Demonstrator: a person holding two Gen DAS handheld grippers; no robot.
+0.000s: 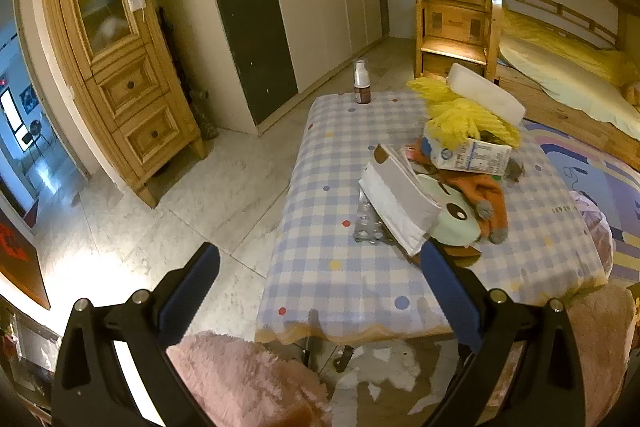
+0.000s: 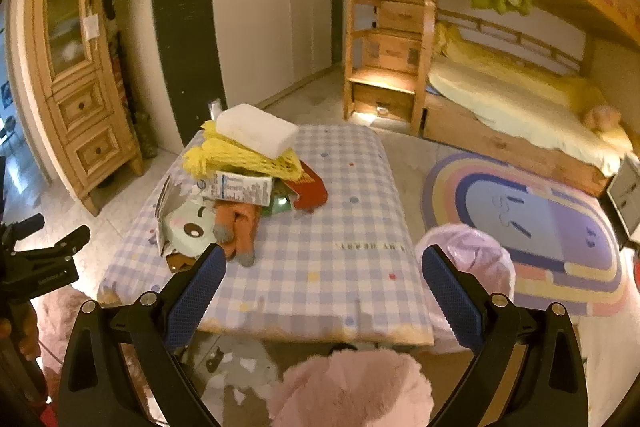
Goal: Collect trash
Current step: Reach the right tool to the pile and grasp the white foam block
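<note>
Both grippers hovered empty above the near edge of the blue-and-white checked cloth-covered desk (image 1: 340, 267).

Left gripper (image 1: 320, 291) and right gripper (image 2: 322, 291) each had jaws spread wide, holding nothing. Trash sat heaped toward the desk's far right side: a white foam block (image 2: 256, 135) on crumpled yellow foam netting (image 2: 240, 157), a printed white carton (image 2: 240, 189), an orange plush toy (image 2: 238, 227), a silver blister pack (image 1: 370, 229). A small brown bottle with white cap (image 1: 361, 83) stood at the far left corner. A pale pink plastic bag (image 2: 476, 259) hung beside the desk's right edge.
</note>
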